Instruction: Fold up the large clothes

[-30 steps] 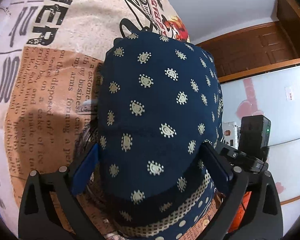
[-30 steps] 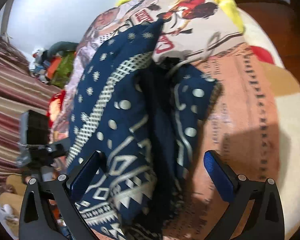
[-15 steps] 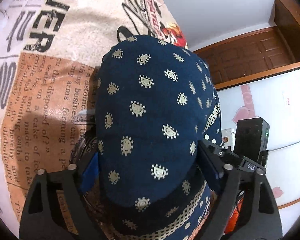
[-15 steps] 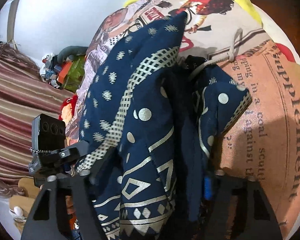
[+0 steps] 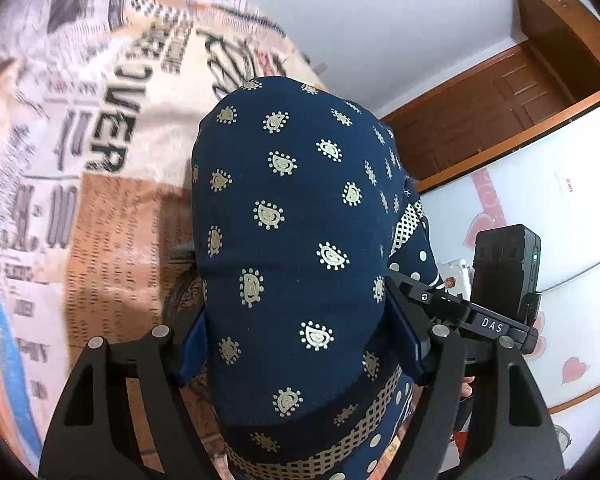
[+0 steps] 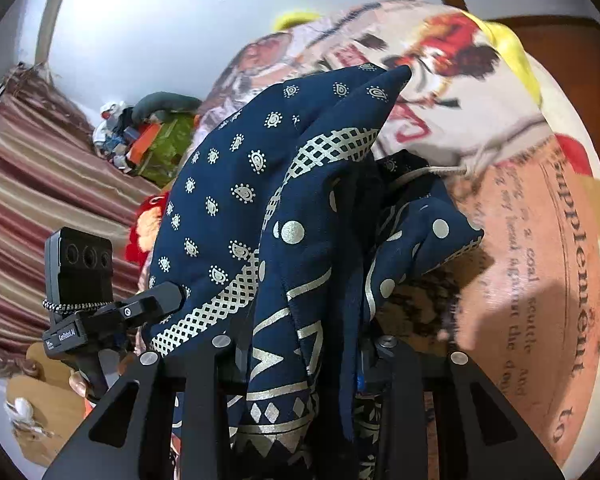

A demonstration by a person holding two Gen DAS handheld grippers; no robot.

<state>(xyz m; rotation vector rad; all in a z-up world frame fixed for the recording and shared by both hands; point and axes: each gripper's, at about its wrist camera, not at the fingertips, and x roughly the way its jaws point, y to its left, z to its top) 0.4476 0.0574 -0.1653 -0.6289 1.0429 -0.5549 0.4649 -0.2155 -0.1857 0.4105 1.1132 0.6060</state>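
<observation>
Left wrist view: our left gripper (image 5: 300, 344) has a thick bunch of the navy printed garment (image 5: 296, 240) between its jaws, blue pads (image 5: 194, 344) pressing both sides while the jaws are closing. The garment bulges over the newsprint bedspread (image 5: 112, 208), its far end toward the wooden door (image 5: 480, 120). Risk: the bunch is wide and slick-looking; if the pads only pinch outer layers, inner folds could slide out during the lift, and we'd get a lopsided fold.

Right wrist view: our right gripper (image 6: 296, 360) is closing on a gathered edge of the same garment (image 6: 260, 208), w/ cloth packed between the jaws. The left gripper (image 6: 112, 312) sits just beside the garment's left flank. A loose flap (image 6: 428, 240) droops on the garment's right, over the bedspread (image 6: 540, 260). Risk: that flap isn't held, so it may drag or tuck under & crease. A pale drawstring (image 6: 424, 172) behind the garment could snag. If our hands rise unevenly, the cloth twists btw them.
</observation>
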